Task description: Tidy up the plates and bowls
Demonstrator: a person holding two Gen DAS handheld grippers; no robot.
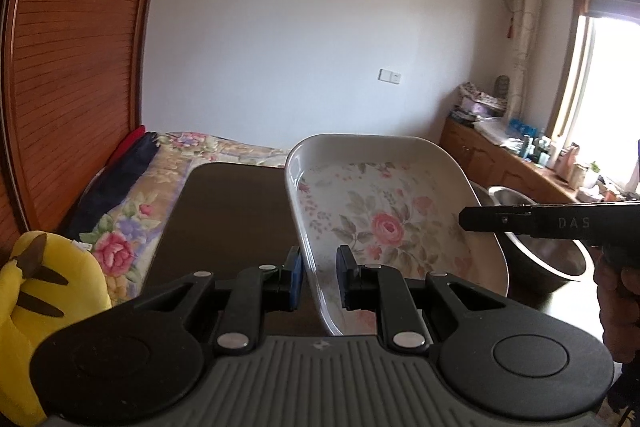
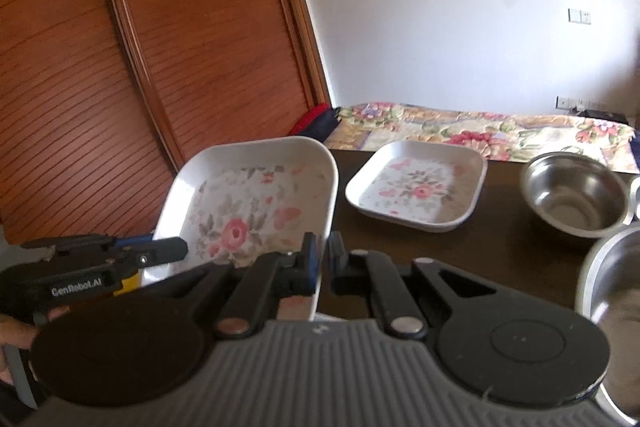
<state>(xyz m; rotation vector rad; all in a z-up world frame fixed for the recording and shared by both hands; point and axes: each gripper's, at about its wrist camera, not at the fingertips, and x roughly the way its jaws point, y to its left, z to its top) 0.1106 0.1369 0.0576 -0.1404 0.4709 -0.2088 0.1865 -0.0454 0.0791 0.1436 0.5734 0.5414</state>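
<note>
Both grippers clamp the large floral plate (image 2: 256, 203), lifted off the table (image 2: 500, 251): your left gripper (image 1: 318, 277) on its left rim, your right gripper (image 2: 324, 265) on its right rim. The plate's long axis runs toward 12 o'clock. The smaller floral plate (image 2: 418, 185) lies flat at your right gripper's 1 o'clock, nearer that hand; the steel bowl (image 2: 576, 197) at 2 o'clock.

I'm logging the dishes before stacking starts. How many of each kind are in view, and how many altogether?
Floral square plates: 2, the large floral plate held up by both grippers and the small floral plate on the table.
Steel bowls: 2, the far steel bowl and the near steel bowl at the right edge.
Total: 4
</note>
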